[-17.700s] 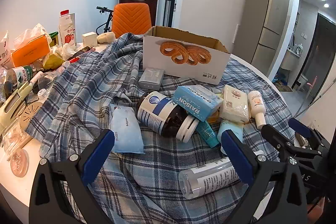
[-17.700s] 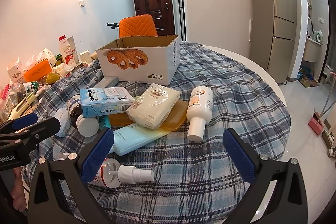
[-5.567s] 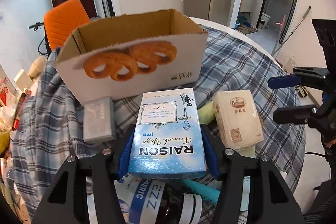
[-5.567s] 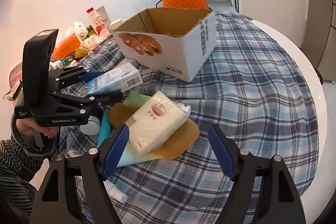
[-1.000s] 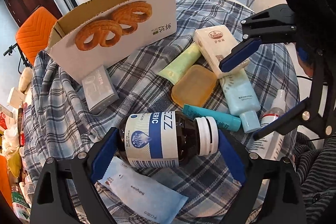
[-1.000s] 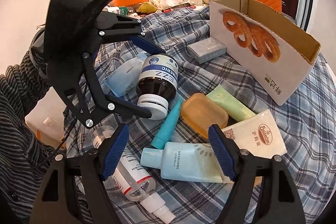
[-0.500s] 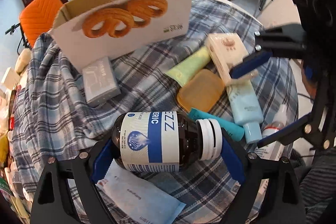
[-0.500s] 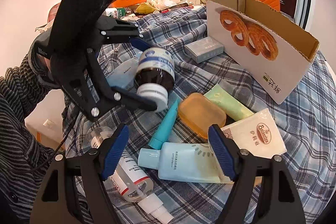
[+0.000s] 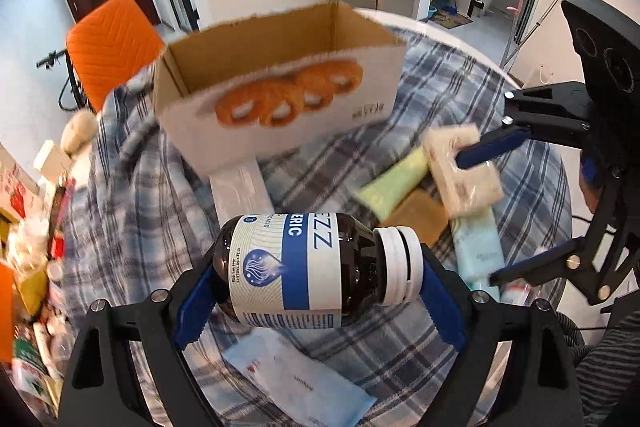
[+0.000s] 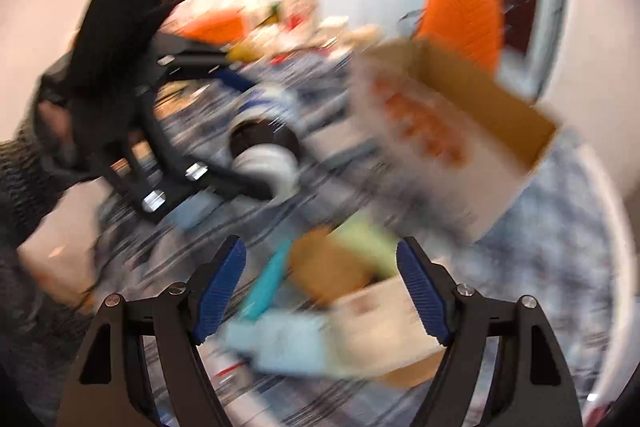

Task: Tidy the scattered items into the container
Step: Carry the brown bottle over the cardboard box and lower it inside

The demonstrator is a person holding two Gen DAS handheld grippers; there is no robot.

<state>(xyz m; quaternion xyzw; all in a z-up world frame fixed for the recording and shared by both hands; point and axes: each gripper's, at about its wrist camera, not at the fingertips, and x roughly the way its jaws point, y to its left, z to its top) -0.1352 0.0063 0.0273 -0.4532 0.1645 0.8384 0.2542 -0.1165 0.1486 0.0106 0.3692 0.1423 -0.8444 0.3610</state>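
Left gripper (image 9: 316, 283): we pinch the dark bottle (image 9: 316, 273) sideways, lifted before the cardboard box (image 9: 280, 87).
Right gripper (image 10: 320, 287): we hold it spread, empty.

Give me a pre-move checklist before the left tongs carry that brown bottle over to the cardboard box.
1. Grip: left tongs clamp the brown bottle lengthwise, base to cap. Ok.
2. Bottle lifted off the checked cloth: looks so. Ok.
3. White cap seated on the bottle: ok.
4. Cardboard box open on top, ahead of the bottle: ok.
5. Room inside the box: floor hidden. Cannot tell.
6. Right tongs out of the way: open over the tissue pack, to the right of the path. Ok.
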